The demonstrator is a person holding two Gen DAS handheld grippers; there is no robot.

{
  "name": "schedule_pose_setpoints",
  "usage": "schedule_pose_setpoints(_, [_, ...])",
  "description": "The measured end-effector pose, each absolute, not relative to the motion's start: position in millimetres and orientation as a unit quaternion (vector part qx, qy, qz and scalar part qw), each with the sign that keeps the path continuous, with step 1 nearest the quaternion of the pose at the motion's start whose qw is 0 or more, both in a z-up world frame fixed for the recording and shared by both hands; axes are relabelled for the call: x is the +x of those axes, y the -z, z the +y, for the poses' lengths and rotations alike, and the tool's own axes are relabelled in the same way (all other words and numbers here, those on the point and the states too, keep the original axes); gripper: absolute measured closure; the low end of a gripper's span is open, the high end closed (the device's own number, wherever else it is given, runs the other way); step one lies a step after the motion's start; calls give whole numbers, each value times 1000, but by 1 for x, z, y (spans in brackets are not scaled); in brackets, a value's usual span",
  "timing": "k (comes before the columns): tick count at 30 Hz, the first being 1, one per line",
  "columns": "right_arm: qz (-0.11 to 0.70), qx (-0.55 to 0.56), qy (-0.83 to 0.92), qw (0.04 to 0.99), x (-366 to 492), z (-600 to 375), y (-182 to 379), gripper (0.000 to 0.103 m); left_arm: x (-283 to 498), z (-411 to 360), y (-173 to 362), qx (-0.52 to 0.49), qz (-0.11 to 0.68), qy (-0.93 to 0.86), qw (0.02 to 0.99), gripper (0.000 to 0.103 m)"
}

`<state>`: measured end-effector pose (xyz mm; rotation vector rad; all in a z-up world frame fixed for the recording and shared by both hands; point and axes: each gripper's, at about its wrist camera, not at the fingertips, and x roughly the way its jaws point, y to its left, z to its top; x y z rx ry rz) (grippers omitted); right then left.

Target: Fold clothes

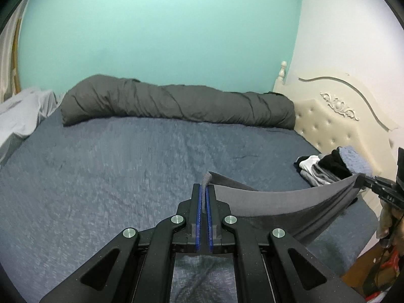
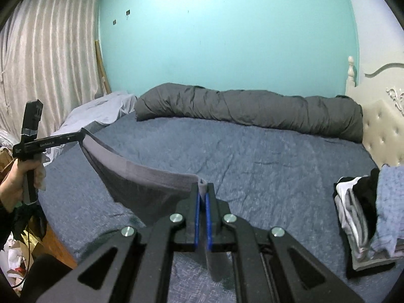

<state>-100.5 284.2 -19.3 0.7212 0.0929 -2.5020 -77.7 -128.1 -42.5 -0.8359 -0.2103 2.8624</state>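
A dark grey garment hangs stretched between my two grippers above the blue bed. My left gripper is shut on one corner of its waistband. In the right wrist view my right gripper is shut on the other corner, and the garment sags to the left toward the left gripper. The right gripper also shows at the right edge of the left wrist view, pinching the cloth.
A rolled grey duvet lies along the far side of the bed. A pile of folded clothes sits at the right by the cream headboard. A pale sheet and curtain are at the left.
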Motion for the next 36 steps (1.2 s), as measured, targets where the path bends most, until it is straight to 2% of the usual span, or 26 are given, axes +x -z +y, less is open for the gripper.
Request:
schedule_pose_setpoints(6, [39, 276, 923, 266, -103, 284, 19, 100, -78, -127, 36, -283, -73, -953, 82, 100])
schedule_pose_setpoints(20, [42, 371, 899, 231, -214, 263, 130, 100, -186, -138, 155, -374, -100, -920, 53, 100])
schedule_pose_setpoints(36, [40, 436, 882, 172, -366, 248, 240, 100, -335, -141, 258, -443, -119, -888, 41, 100])
